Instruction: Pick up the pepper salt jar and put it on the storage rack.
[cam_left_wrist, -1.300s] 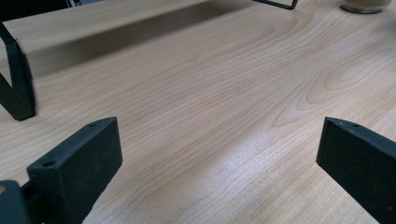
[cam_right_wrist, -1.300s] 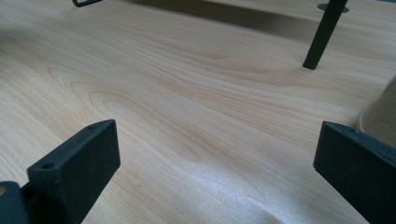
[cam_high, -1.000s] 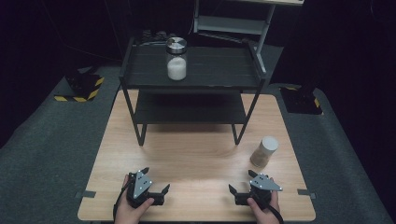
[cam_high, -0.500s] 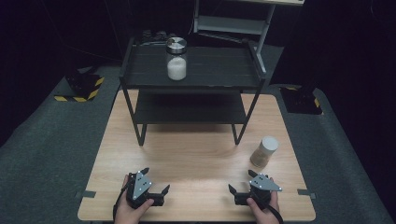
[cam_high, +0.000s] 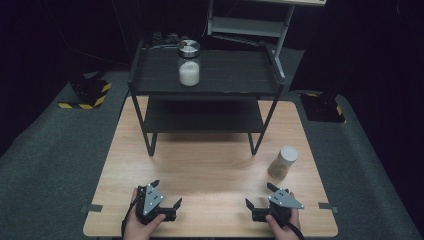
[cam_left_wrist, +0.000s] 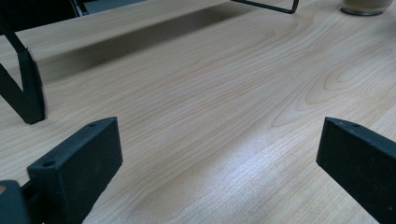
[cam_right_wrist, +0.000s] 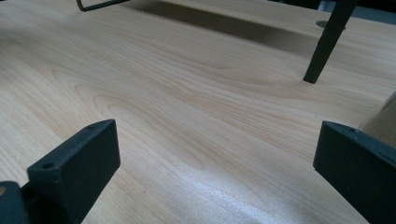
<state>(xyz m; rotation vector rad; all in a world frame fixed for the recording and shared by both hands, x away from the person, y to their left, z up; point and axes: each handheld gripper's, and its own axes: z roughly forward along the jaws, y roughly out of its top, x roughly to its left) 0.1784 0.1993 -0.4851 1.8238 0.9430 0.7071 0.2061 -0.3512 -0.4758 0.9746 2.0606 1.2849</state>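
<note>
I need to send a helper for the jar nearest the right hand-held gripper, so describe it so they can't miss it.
On the wooden table, look right of the black shelf rack. The small jar stands alone on the tabletop, white-lidded with tan contents, unlike the metal-lidded jar of white powder on the rack's top shelf.

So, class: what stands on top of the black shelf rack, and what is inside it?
On the rack top stands a glass jar with a metal lid, partly filled with white powder. The lower shelf is too dark to judge.

Right gripper (cam_right_wrist: 217, 172) with black jaws spread wide over bare wooden table (cam_right_wrist: 187, 102), black shelf leg (cam_right_wrist: 327, 42) beyond, tan jar's edge (cam_right_wrist: 380, 122) at right.
</note>
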